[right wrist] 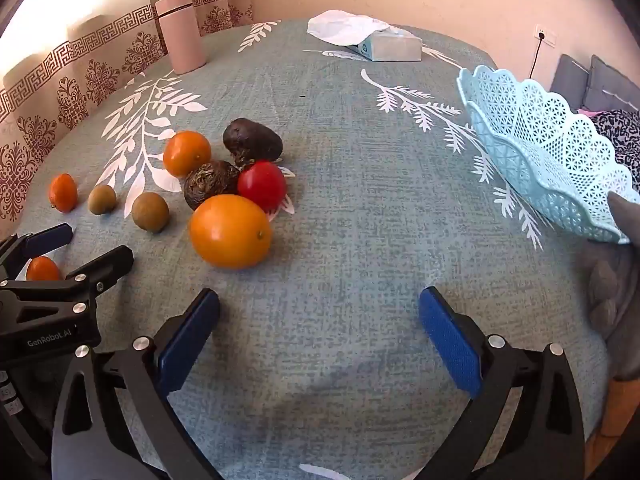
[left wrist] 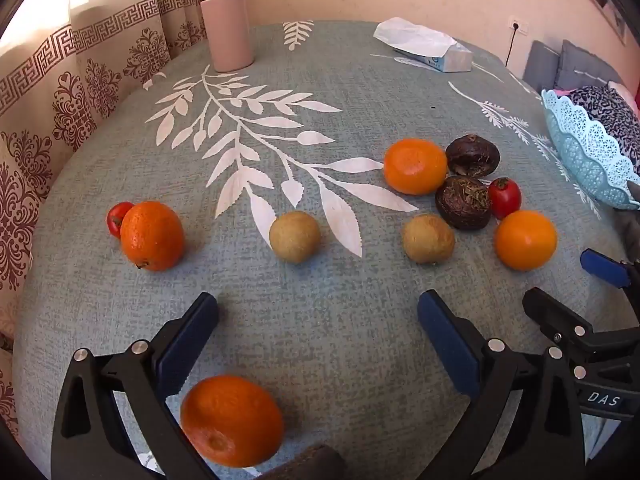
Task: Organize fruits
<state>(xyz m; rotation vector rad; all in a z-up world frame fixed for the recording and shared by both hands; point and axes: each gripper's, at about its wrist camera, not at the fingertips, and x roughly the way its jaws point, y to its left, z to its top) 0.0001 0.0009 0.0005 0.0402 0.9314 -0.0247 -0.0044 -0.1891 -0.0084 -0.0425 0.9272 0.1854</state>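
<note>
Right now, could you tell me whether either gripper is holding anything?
Nothing is held: the left gripper and right gripper are both open above the tablecloth.

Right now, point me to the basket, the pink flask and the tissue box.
basket (right wrist: 532, 140): right wrist view, on its lattice wall.
pink flask (left wrist: 226, 28): left wrist view, mid body.
tissue box (right wrist: 394, 49): right wrist view, on its long side face.

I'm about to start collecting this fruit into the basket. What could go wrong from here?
1. The yellow-orange fruit touches the red tomato and a dark fruit; grabbing one may send the others rolling.
2. The basket sits tilted at the table edge and could tip when loaded.
3. The orange near the left gripper could get nudged.
</note>
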